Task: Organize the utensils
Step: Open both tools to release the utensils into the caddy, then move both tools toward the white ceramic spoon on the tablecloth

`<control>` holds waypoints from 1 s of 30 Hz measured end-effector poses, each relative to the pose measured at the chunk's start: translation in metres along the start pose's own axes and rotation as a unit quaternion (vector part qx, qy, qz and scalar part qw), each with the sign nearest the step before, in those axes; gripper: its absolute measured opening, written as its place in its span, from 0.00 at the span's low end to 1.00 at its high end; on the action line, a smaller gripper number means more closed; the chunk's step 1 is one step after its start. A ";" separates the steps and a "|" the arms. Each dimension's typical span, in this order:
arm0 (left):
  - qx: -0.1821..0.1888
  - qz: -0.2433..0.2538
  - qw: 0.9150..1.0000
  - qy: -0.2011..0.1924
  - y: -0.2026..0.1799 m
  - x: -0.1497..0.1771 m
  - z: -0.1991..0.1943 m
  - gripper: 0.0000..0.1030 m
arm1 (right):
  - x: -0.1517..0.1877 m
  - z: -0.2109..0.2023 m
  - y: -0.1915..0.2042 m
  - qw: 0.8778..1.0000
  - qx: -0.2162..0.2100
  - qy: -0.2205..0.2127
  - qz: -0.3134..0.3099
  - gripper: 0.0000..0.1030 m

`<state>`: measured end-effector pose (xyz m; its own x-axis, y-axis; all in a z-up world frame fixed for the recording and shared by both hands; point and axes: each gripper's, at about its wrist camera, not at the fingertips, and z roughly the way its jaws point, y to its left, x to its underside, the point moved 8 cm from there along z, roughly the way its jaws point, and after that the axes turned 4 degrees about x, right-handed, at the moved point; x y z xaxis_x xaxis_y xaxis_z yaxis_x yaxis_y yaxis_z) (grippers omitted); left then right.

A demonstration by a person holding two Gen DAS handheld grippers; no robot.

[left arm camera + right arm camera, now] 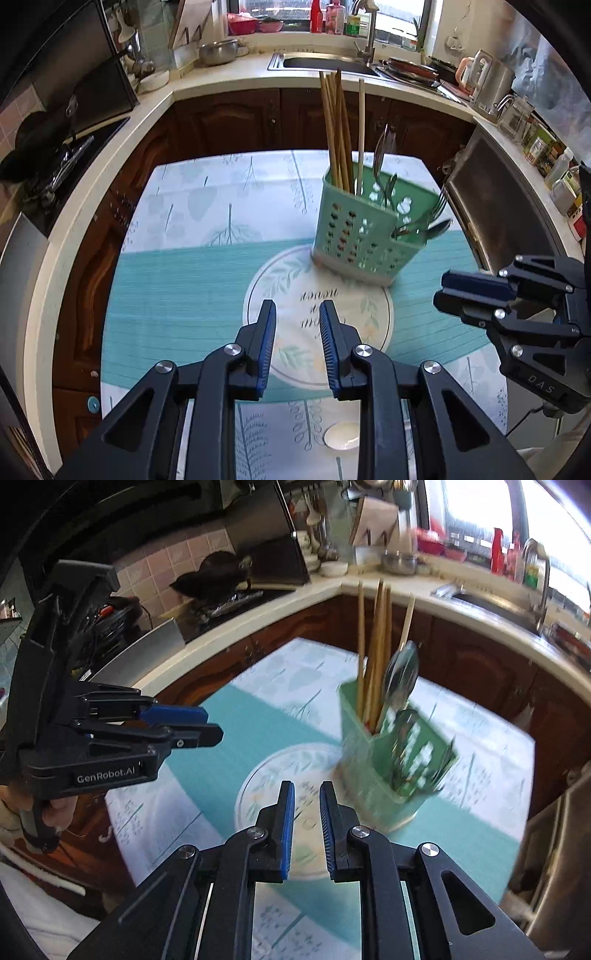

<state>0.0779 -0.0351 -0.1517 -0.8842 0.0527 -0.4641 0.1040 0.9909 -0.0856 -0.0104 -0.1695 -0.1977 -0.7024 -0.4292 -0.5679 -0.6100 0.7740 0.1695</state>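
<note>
Kitchen cabinets ring the tabletop, where the green caddy of chopsticks stands at one o'clock. Left hand-held gripper and right hand-held gripper both empty, slightly apart. Only left view shows a white spoon; right shows fingers.

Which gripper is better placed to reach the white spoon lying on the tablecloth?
Probably the left gripper: the white spoon lies just below its empty jaws, while the right gripper is off to the side.
</note>
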 end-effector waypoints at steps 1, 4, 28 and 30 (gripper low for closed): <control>-0.001 0.000 1.000 0.005 0.001 0.007 0.002 0.23 | 0.008 0.005 0.001 1.000 -0.005 0.008 0.005 0.14; -0.004 0.005 1.000 0.021 0.001 0.030 0.008 0.28 | 0.035 0.017 0.009 0.999 -0.015 0.041 0.018 0.17; 0.158 0.090 0.969 0.167 -0.011 0.142 0.063 0.41 | 0.147 0.055 0.046 0.980 0.058 0.124 0.147 0.23; 0.172 0.090 0.964 0.179 -0.008 0.150 0.066 0.41 | 0.155 0.061 0.053 0.977 0.071 0.131 0.155 0.23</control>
<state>-0.0257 -0.0436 -0.2789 -0.9316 0.3214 -0.1697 0.3617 0.8652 -0.3473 -0.1295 -0.1669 -0.3256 -0.9263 -0.2549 -0.2776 -0.3101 0.9341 0.1770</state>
